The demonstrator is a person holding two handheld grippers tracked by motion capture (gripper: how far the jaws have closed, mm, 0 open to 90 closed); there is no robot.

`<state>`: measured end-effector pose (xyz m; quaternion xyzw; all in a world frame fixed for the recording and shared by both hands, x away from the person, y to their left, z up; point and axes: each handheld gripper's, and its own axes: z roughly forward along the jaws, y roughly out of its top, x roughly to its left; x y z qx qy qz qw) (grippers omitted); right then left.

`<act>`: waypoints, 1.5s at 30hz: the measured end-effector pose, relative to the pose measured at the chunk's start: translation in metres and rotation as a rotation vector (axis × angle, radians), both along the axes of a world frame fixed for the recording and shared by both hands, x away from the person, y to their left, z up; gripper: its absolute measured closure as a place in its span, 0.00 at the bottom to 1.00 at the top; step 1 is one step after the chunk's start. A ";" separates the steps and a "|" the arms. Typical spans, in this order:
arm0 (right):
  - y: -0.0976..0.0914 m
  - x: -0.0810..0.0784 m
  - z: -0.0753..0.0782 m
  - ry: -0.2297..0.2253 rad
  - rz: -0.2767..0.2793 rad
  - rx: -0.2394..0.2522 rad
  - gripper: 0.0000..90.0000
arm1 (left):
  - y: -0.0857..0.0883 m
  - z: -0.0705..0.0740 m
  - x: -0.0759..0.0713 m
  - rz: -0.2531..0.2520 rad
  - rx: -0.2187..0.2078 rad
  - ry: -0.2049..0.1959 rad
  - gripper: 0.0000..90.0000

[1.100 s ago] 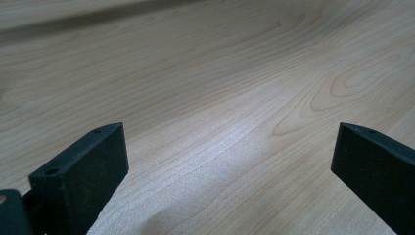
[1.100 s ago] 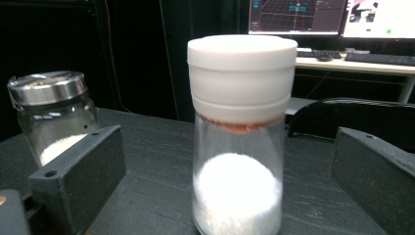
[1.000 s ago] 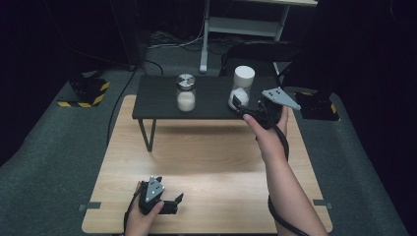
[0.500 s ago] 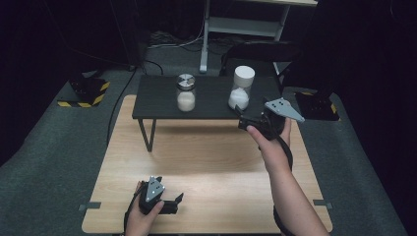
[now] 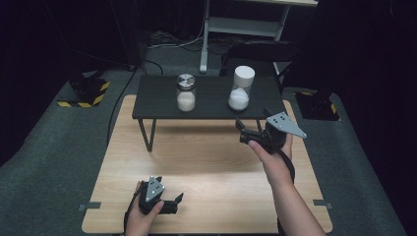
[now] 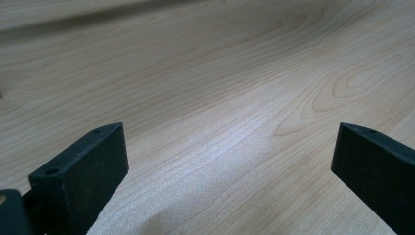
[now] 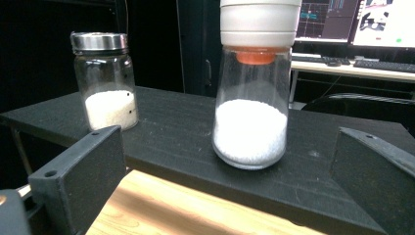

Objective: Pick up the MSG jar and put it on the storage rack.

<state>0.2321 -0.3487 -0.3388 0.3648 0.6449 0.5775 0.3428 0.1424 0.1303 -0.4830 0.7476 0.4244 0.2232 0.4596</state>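
Your right gripper: jaws spread, empty, just off the shelf's front edge, facing the white-capped jar.
Your left gripper: jaws spread, resting near the table's near edge.

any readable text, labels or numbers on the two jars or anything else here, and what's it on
No readable text.
Metal-lidded jar: no label or print.
White-capped jar: no label or print.
Monitors behind the black shelf: coloured screen content, too small and blurred to read.
Yellow-black hazard stripes on a floor base: a marking, no words.
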 end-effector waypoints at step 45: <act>-0.035 -0.062 -0.073 0.033 0.034 -0.046 0.00 | 0.000 -0.001 0.001 -0.007 0.000 -0.007 0.01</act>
